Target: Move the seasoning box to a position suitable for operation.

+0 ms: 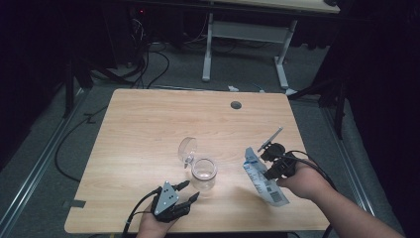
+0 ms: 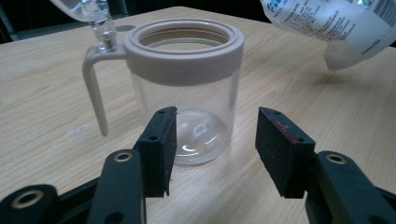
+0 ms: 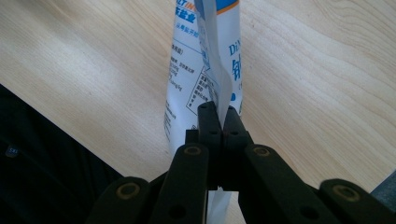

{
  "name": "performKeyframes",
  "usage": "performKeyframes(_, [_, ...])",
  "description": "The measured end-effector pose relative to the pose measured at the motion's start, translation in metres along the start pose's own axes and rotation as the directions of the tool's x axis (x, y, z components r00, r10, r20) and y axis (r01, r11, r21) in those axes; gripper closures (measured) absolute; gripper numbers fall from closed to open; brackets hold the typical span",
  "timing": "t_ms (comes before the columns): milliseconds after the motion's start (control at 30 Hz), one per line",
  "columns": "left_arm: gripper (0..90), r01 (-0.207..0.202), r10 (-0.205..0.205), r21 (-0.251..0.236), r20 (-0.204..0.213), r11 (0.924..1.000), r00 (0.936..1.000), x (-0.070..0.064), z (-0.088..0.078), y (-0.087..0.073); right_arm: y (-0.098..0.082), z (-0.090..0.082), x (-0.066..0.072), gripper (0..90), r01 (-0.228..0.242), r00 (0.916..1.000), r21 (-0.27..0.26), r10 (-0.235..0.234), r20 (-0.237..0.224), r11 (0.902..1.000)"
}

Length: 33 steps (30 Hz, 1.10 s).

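**Fingers set for the jar, pouch held ready to pour**

Fingers (image 2: pixel 159 149) of the left gripper (image 2: pixel 212 154) stand spread, with the clear glass jar (image 2: pixel 187 93) just beyond them and not yet between the pads. The jar sits upright near the middle of the worktop (image 1: pixel 138 124), its beige collar open and its hinged clear lid (image 1: pixel 187 148) flipped back on the far side; it looks empty. In the high view the left gripper (image 1: pixel 185 191) lies low at the near edge, pointing at the jar (image 1: pixel 204 171) from the near left.

The right gripper (image 3: pixel 218 122) has its fingers pressed together on a fold of the white and blue printed pouch (image 3: pixel 205 74), pinching it so that it hangs above the worktop to the right of the jar. In the high view the pouch (image 1: pixel 262 176) is clear of the jar, well to its right, under the right gripper (image 1: pixel 270 153).

My reading is that the step in hand is steadying the jar before the pouch is emptied into it. Next, the left gripper would need to slide forward until the glass wall sits between the pads, then close gently. The pouch must then travel left, over the open mouth, with its opening tipped downward. Whether the pouch is already torn open I cannot tell.
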<state>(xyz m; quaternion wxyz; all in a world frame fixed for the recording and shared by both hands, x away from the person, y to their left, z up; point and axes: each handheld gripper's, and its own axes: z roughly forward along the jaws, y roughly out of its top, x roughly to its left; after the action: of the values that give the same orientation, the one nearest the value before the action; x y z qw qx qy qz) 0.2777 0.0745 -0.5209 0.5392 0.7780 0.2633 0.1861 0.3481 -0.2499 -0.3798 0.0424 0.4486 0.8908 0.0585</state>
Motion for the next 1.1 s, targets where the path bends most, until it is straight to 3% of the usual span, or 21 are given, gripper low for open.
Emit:
performKeyframes(467, [48.6,-0.037,0.037,0.004,0.072,0.9993,0.9967,-0.021,0.011,0.013,0.005,-0.018,0.013,90.0,0.008,0.9999,-0.028,-0.008,-0.014,0.9996])
performKeyframes(600, [46.7,-0.030,0.031,-0.017,0.091,0.9994,0.9954,-0.029,0.015,0.015,0.006,-0.018,0.014,90.0,0.019,0.9998,-0.022,-0.019,-0.007,0.9996])
performKeyframes(867, [45.9,-0.059,0.060,-0.017,0.125,0.9981,0.9903,-0.042,0.027,0.021,0.010,-0.016,0.021,90.0,0.036,0.9992,-0.017,-0.036,-0.017,0.9992])
performKeyframes(900, [45.9,-0.058,0.059,-0.014,0.128,0.9982,0.9901,-0.042,0.028,0.021,0.010,-0.017,0.024,90.0,0.007,0.9998,-0.009,-0.007,-0.017,0.9999])
performKeyframes(967, [45.8,-0.065,0.067,-0.014,0.137,0.9978,0.9883,-0.044,0.030,0.022,0.012,-0.017,0.024,90.0,0.040,0.9990,-0.023,-0.041,-0.016,0.9989])
performKeyframes(1100, [45.6,-0.073,0.075,-0.020,0.146,0.9972,0.9865,-0.048,0.034,0.023,0.016,-0.019,0.029,90.0,0.037,0.9991,-0.027,-0.038,-0.020,0.9989])
